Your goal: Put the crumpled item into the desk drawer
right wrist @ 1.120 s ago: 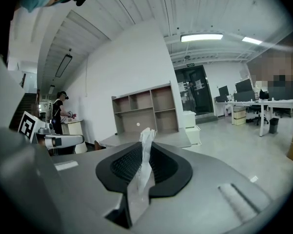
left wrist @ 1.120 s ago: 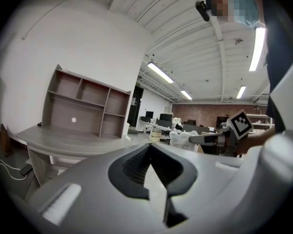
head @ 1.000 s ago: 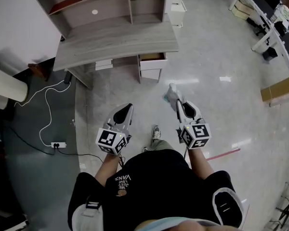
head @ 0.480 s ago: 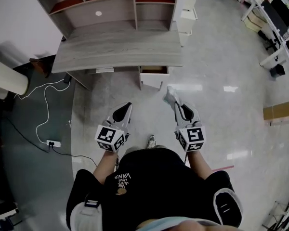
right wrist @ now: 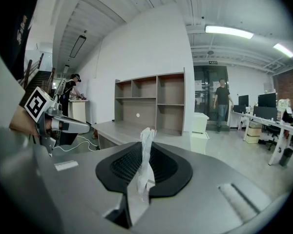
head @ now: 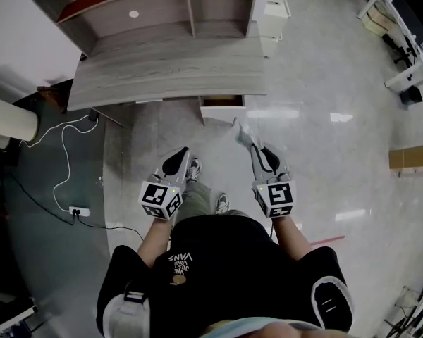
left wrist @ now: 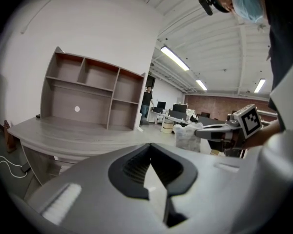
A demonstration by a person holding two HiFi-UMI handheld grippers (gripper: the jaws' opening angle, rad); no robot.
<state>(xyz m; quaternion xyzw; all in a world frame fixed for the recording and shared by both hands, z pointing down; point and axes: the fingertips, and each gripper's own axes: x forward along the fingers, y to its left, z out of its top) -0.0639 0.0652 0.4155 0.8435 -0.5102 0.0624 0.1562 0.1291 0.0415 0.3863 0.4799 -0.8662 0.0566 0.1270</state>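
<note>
Crumpled item [head: 242,134] nearer drawer [head: 222,102] than before

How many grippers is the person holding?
2. The left gripper is at the head view's left, shut and empty. The right gripper is at its right, shut on the crumpled item. None seem hidden.
</note>
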